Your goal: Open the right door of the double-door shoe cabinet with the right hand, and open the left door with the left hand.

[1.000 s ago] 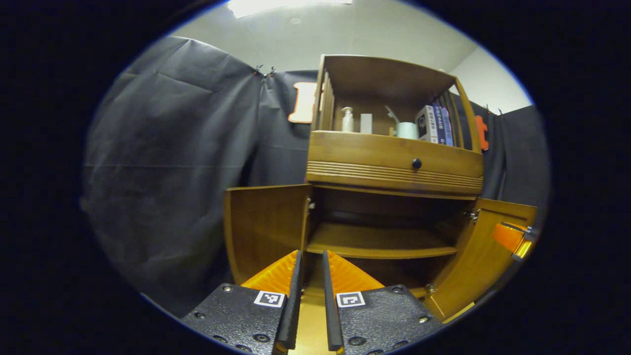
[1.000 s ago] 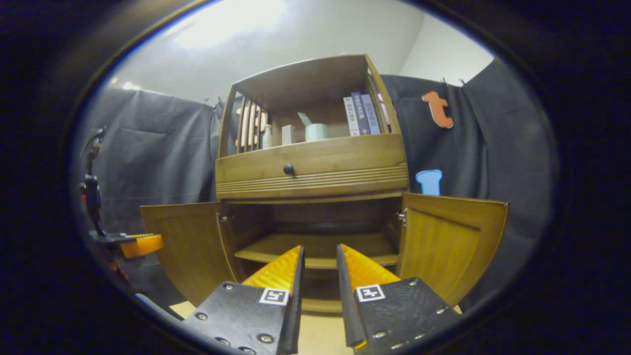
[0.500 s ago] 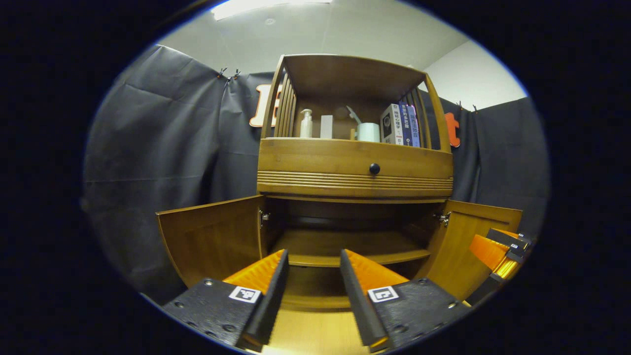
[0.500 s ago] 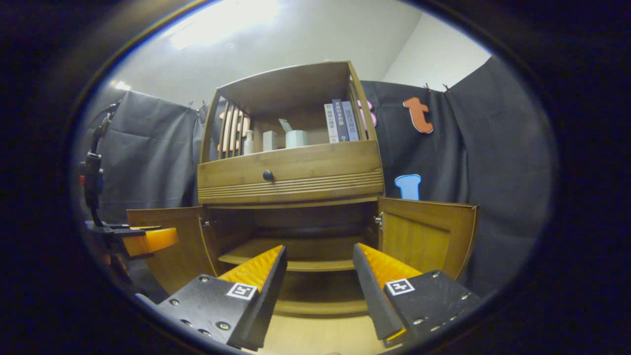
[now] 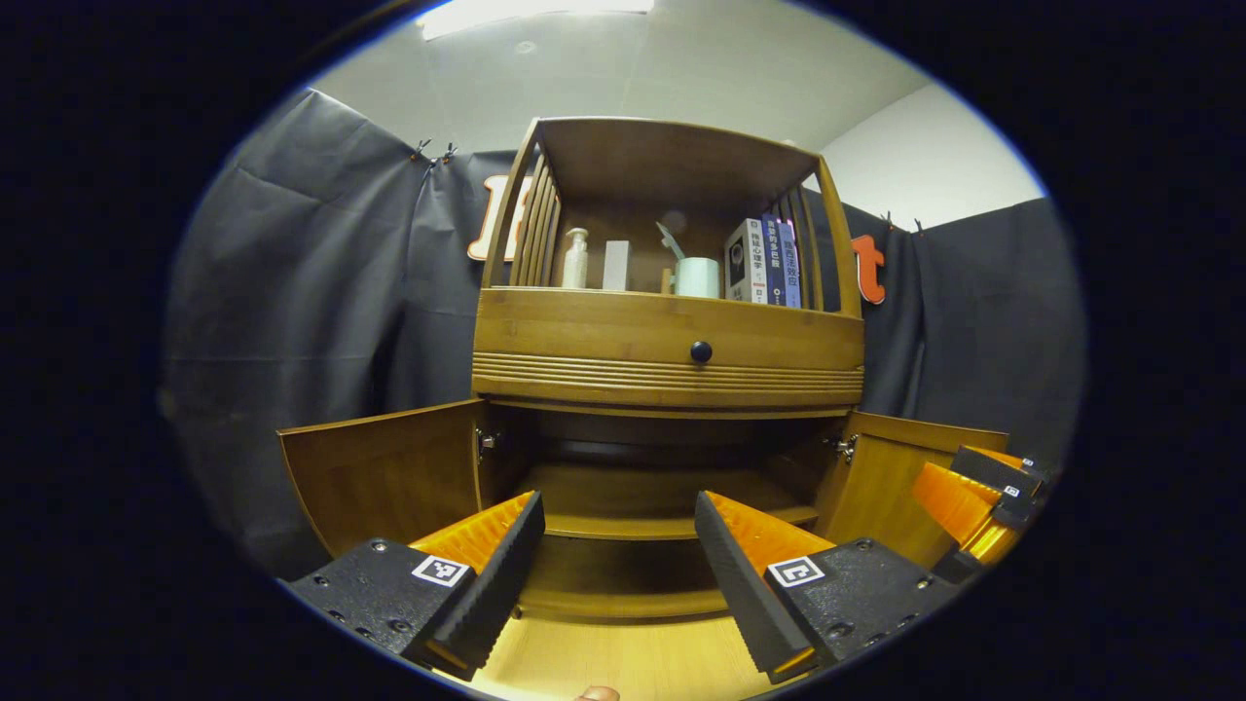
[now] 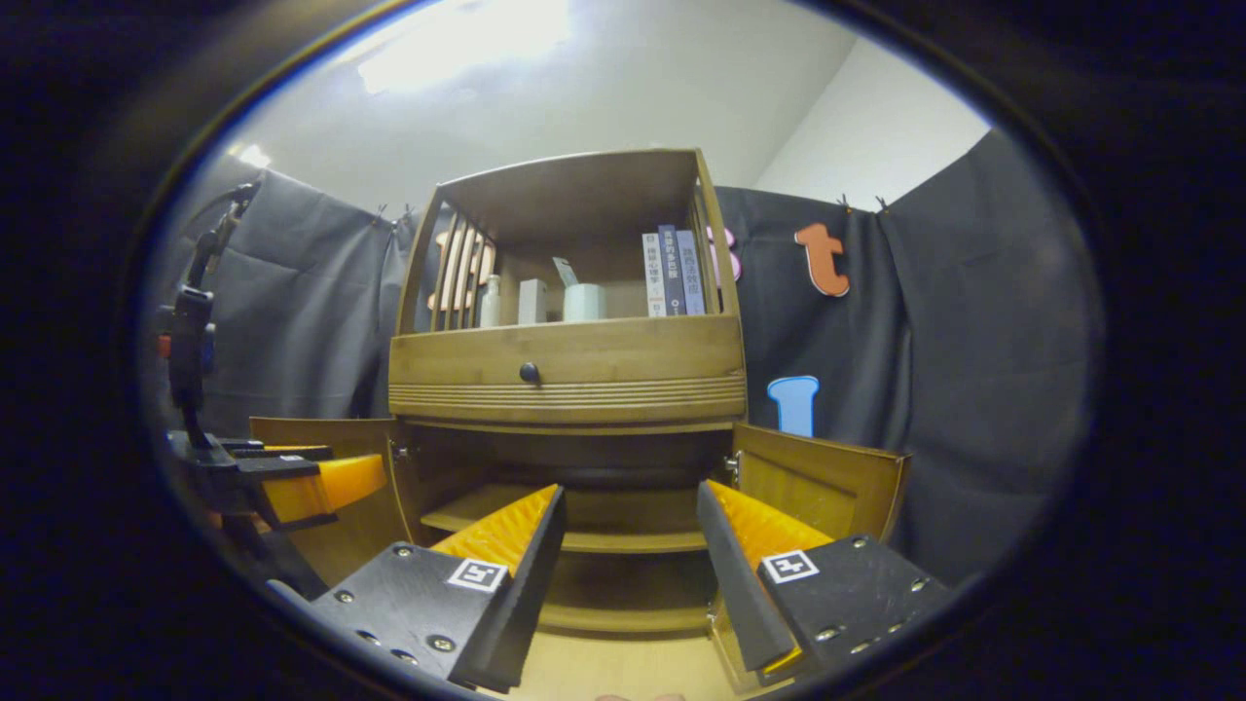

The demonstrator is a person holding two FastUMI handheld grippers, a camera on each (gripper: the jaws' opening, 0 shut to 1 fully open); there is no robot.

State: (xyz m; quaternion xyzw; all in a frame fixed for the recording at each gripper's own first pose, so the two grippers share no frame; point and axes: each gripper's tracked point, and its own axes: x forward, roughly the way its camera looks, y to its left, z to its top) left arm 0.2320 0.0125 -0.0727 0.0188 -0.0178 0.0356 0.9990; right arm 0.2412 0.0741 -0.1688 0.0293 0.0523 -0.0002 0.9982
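The wooden shoe cabinet [image 5: 668,341] stands ahead with both lower doors swung open. In the left gripper view the left door [image 5: 384,477] stands out to the left and the right door [image 5: 900,492] to the right. My left gripper [image 5: 618,498] is open in front of the dark lower compartment, holding nothing. The right gripper [image 5: 978,487] shows at that view's right edge, beside the right door. In the right gripper view my right gripper [image 6: 630,489] is open and empty before the cabinet [image 6: 568,370]; the right door [image 6: 827,479] stands open, and the left gripper [image 6: 297,477] covers part of the left door [image 6: 360,526].
An inner shelf [image 5: 672,521] crosses the lower compartment. Above it is a drawer with a black knob [image 5: 700,351]. The top shelf holds a bottle [image 5: 574,261], a cup [image 5: 697,276] and books [image 5: 764,261]. Light wooden floor [image 5: 623,662] lies below the fingers.
Both grippers went from nearly shut to wide open and drew back a little from the cabinet. The left gripper view turned to centre on the cabinet. The doors stay open.
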